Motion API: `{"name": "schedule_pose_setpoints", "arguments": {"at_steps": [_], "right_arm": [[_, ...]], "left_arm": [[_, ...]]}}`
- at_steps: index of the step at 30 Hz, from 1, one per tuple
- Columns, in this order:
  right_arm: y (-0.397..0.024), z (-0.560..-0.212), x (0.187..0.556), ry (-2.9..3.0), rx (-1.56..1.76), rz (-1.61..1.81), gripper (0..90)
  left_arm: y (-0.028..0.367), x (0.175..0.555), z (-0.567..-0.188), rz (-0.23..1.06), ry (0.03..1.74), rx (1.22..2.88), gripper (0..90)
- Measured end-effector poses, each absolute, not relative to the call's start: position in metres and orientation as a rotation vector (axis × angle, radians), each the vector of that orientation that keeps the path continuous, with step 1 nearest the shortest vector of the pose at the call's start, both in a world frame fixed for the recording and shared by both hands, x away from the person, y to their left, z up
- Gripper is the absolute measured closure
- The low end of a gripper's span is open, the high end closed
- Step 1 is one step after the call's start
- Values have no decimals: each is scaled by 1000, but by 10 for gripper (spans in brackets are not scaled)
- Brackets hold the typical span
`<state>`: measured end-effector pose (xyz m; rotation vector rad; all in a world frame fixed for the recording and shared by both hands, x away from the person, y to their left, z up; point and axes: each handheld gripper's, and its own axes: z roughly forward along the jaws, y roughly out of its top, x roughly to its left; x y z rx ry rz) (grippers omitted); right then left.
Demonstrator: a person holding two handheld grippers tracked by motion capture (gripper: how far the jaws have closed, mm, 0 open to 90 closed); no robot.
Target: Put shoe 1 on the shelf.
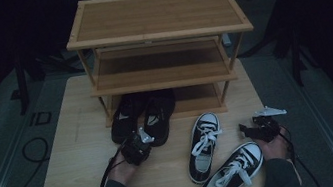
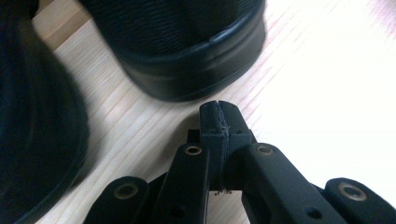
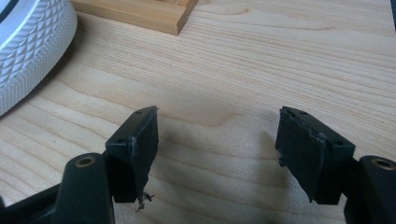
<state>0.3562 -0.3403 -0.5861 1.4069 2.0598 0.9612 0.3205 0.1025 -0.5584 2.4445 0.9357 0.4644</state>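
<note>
We hold the left gripper (image 1: 135,148) with its jaws pressed flat together and nothing between them, its tip just behind the heels of the two black shoes (image 1: 142,117). Those shoes sit side by side on the table (image 1: 73,154), toes under the bottom shelf of the wooden rack (image 1: 158,24). Our right gripper (image 1: 256,129) hovers with jaws wide apart over bare wood, just beside the black-and-white sneakers (image 1: 217,154).
</note>
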Motion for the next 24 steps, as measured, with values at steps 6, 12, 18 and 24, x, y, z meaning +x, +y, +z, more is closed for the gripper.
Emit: {"name": "schedule_pose_setpoints", "arguments": {"at_steps": [6,12,18,24], "right_arm": [[-340,-586,356,2059,1408,962,293],[-340,-586,356,2060,1407,961,293],[-340,-586,356,2060,1407,961,293],[-340,-586,356,2060,1407,961,293]], "left_arm": [[99,329,-558,462,978,2422,900],[100,339,-553,481,1047,2366,900],[98,344,-553,469,1069,2353,900],[96,340,-552,467,1046,2355,891]]}}
